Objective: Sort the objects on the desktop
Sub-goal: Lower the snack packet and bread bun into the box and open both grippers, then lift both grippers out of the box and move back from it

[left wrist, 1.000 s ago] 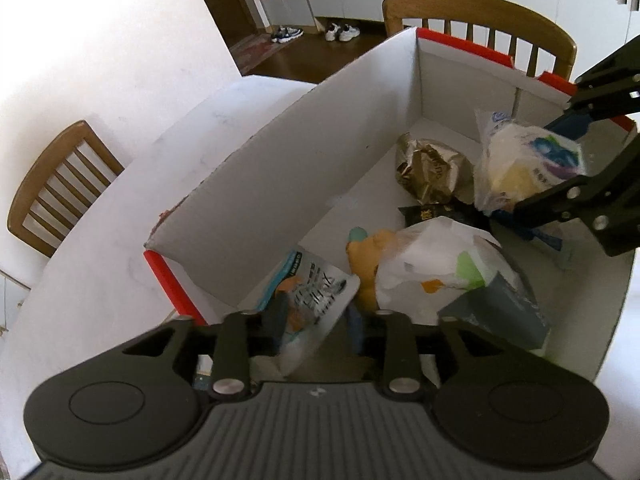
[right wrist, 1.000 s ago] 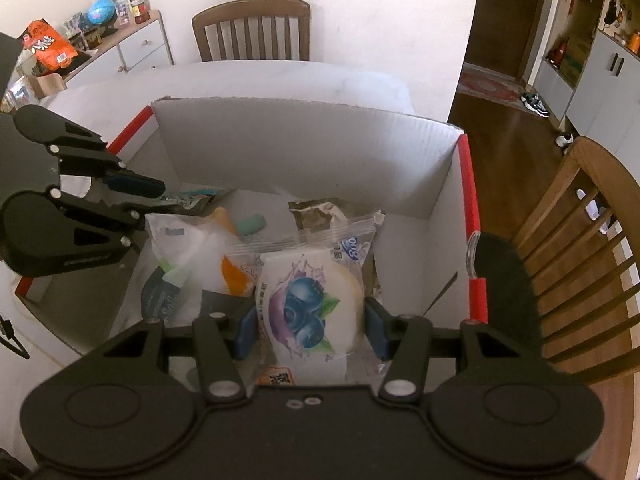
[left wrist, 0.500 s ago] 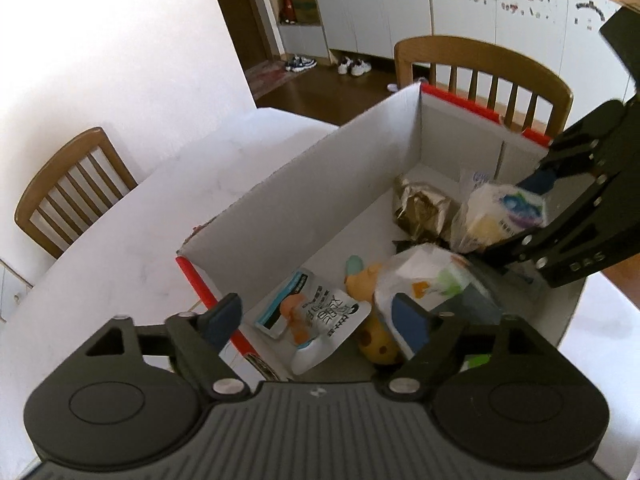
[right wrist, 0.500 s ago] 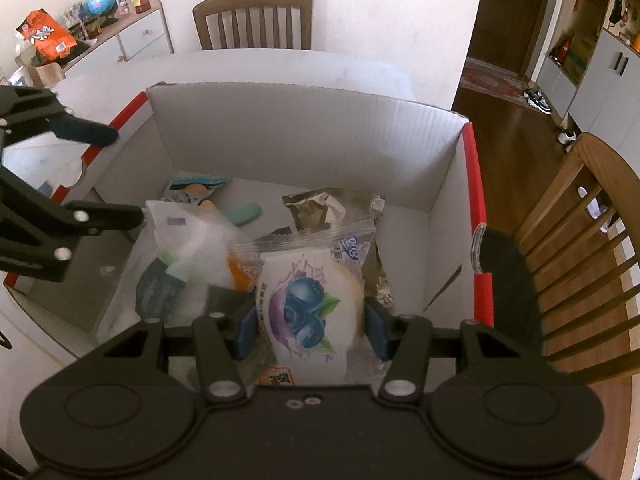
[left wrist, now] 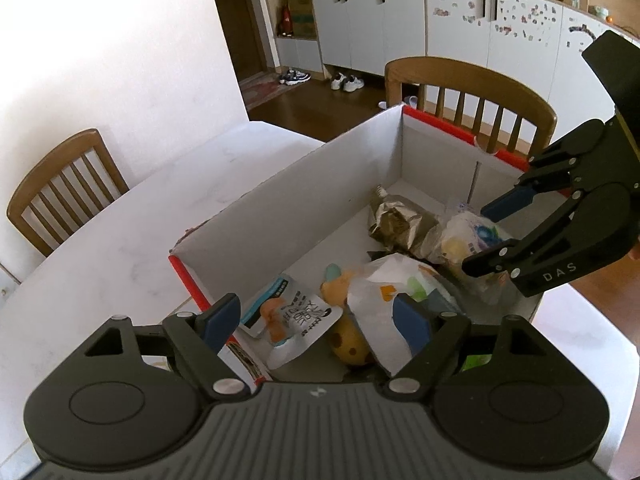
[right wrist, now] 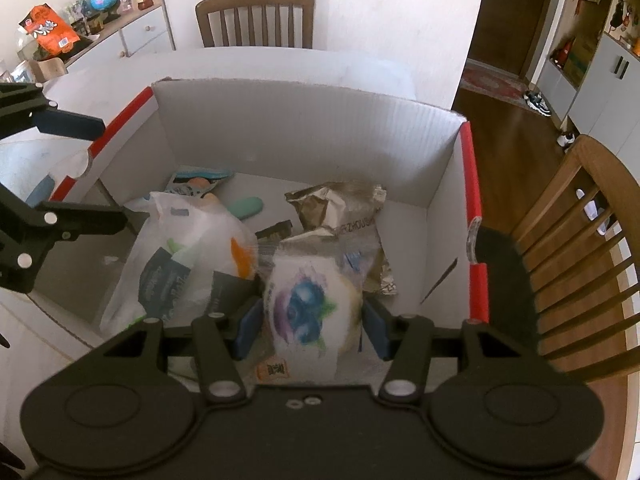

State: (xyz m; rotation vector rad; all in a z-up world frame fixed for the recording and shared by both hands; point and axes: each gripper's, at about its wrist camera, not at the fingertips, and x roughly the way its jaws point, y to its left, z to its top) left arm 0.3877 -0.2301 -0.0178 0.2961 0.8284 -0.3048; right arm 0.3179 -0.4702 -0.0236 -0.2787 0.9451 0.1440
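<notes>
A cardboard box (left wrist: 280,220) with white walls and red edges stands on the white table. Inside lie a snack pouch (left wrist: 292,316), a yellow spotted plush toy (left wrist: 348,340), a white plastic bag (left wrist: 384,292) and a crumpled gold foil bag (left wrist: 396,220). My left gripper (left wrist: 316,316) is open above the box's near end, over the pouch, with nothing between its pads. My right gripper (right wrist: 312,330) is shut on a clear packet with a blueberry picture (right wrist: 308,304), held low inside the box (right wrist: 300,132) beside the plastic bag (right wrist: 192,248). The left wrist view shows the right gripper (left wrist: 476,240) over the box's right side.
Wooden chairs stand around the table: one behind the box (left wrist: 472,92), one at the left (left wrist: 60,184), one at the right (right wrist: 580,240). A sideboard with jars and an orange bag (right wrist: 48,32) is at the far left. Bare tabletop (left wrist: 140,240) lies left of the box.
My left gripper has opened, let go of the snack pouch, and risen back from the box. The pouch now lies on the box floor. The right gripper has stayed put with its packet.
</notes>
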